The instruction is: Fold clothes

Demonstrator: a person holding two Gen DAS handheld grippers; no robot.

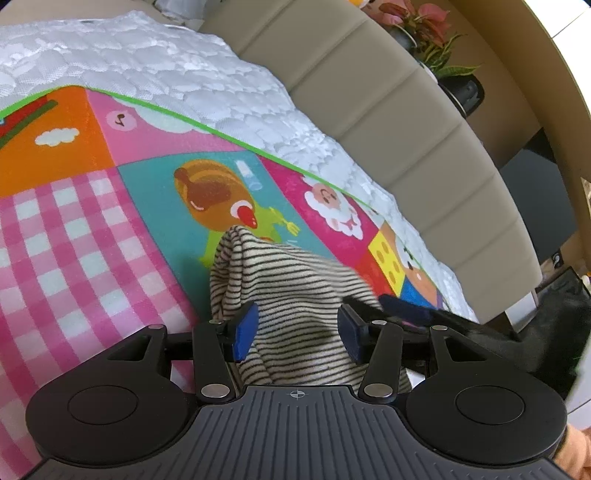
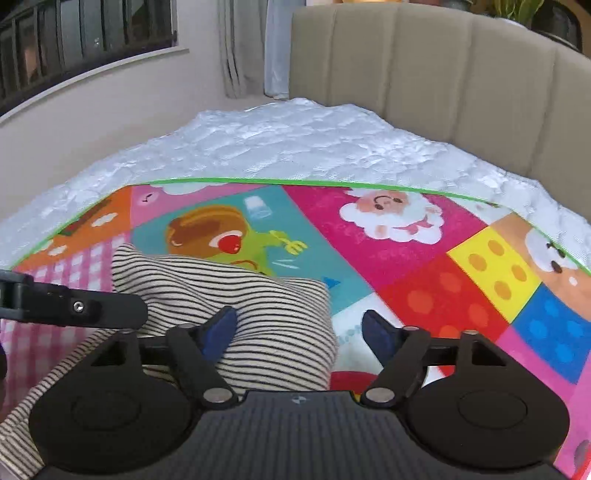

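Note:
A cream garment with thin dark stripes (image 1: 295, 291) lies bunched on a colourful play mat (image 1: 92, 240). In the left wrist view it rises toward my left gripper (image 1: 298, 334) and fills the gap between the blue pads, which close on a thick fold of it. In the right wrist view the garment (image 2: 229, 295) forms a hump at the lower left. My right gripper (image 2: 299, 334) is open: its left pad rests against the cloth and its right pad hangs over bare mat. A black finger of the left gripper (image 2: 74, 306) reaches in from the left edge.
The mat (image 2: 424, 280) covers a white quilted mattress (image 2: 295, 144). A beige padded headboard (image 2: 424, 66) runs along the far and right sides. Potted plants (image 1: 432, 33) stand behind it. A window (image 2: 85, 33) and a curtain (image 2: 236, 48) are at the far left.

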